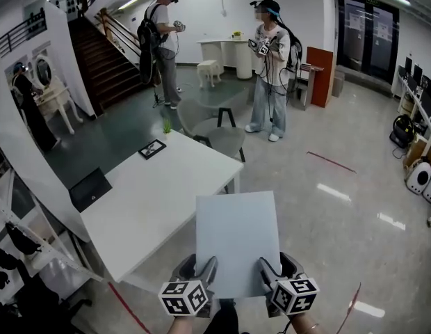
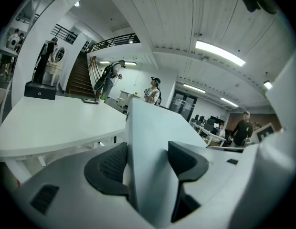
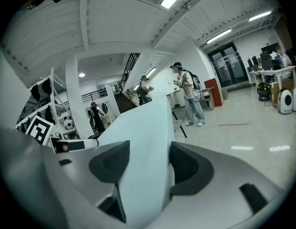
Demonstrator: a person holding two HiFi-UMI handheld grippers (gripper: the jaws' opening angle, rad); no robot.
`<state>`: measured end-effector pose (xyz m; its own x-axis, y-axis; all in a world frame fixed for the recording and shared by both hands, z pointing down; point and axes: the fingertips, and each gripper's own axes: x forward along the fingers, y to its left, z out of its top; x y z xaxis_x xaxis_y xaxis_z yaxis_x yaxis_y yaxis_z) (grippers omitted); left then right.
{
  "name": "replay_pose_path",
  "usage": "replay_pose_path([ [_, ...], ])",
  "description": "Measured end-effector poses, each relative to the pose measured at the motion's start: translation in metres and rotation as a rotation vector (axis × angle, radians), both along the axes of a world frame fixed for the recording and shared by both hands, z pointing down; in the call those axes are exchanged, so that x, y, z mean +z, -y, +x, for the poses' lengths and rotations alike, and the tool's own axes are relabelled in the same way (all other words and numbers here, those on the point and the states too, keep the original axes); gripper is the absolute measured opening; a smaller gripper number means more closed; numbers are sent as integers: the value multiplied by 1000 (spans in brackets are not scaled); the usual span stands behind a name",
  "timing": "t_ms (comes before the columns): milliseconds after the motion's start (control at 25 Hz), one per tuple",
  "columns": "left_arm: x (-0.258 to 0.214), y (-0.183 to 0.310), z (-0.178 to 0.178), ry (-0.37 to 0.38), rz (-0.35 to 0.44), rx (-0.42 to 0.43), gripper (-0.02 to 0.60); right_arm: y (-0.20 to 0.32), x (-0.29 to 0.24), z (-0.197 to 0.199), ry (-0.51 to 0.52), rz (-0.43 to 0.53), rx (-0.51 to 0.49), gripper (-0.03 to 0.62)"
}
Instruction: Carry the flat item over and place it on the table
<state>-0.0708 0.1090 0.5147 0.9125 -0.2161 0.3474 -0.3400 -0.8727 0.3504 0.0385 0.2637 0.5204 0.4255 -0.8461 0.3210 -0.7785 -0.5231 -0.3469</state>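
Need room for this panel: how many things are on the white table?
3: black box at the table's left edge, dark flat frame near the far end, small green item at the far corner.

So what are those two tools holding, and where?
A flat pale-grey panel, clamped along its near edge: left gripper near the left corner, right gripper near the right corner.

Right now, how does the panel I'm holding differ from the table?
The panel is pale blue-grey, held in the air by the left gripper and right gripper. The table is white, stands on legs and carries a black box. Both are flat, plain rectangles.
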Motion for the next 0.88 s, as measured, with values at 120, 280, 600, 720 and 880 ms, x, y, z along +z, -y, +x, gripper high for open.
replay_pose_path([
  [120,0,38,28,-4,2,-1,268,37,-1,28,-8,-2,2,256],
  [280,-5,95,64,-12,10,-8,268,96,-6,64,-18,-1,-5,256],
  [600,-11,194,95,-24,5,-62,267,200,-15,105,-35,-13,-50,256],
  [720,-9,224,95,-23,1,-100,267,235,-14,110,-35,-14,-89,255],
  [880,-6,254,92,-16,-4,-148,267,271,-11,114,-30,-20,-137,255],
])
